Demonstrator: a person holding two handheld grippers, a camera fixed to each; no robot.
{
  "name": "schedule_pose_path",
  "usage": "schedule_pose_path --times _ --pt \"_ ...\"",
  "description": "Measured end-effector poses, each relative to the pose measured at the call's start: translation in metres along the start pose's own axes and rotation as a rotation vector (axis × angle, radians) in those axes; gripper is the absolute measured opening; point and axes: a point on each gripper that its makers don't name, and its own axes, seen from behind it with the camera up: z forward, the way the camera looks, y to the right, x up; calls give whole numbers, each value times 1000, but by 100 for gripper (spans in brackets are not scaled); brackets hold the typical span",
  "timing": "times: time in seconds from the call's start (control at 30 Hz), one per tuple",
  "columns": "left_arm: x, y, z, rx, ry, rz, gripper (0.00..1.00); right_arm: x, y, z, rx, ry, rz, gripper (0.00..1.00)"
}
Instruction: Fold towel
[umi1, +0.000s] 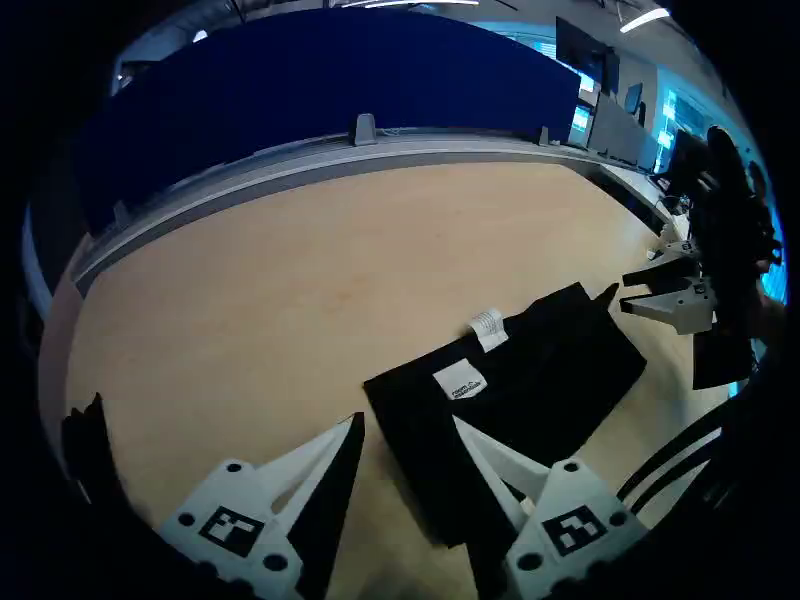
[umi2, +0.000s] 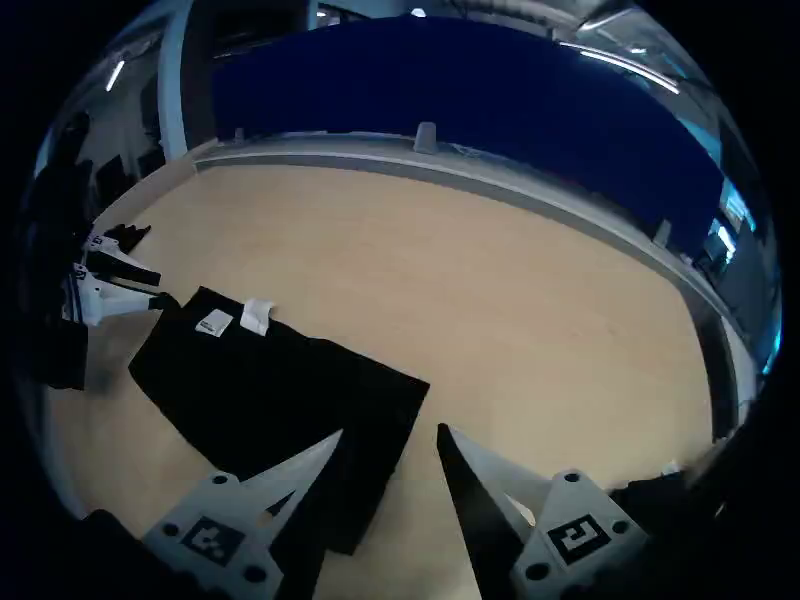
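Plainly, left claw (umi1: 406, 420) and right claw (umi2: 390, 432) gape empty above black towel (umi1: 540, 380) on table (umi1: 300, 280)

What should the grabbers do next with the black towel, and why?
Probably lower the left gripper and pinch the near edge of the black towel. It and the right gripper are open and empty, and that edge lies on the wooden table between the left fingers.
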Motion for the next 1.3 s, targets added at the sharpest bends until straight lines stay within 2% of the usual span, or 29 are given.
schedule_pose_path --times 0.17,0.3,0.43,0.77,1.0,1.3 --pt "-3 -3 -3 11 -5 2 84 5 4 1 -3 13 22 76" --pt "-5 -6 -8 24 -5 -10 92 8 4 -1 3 23 37 87" --pt "-6 -9 -13 33 -3 -28 93 8 4 -4 8 26 44 96" --pt "-8 -13 -25 36 6 -42 93 0 2 -11 9 25 55 97" --pt "-12 -7 -35 30 8 -49 93 -7 -1 -17 16 22 52 96" --pt "-33 1 -54 40 -4 -64 93 -25 -5 -32 25 2 37 96"
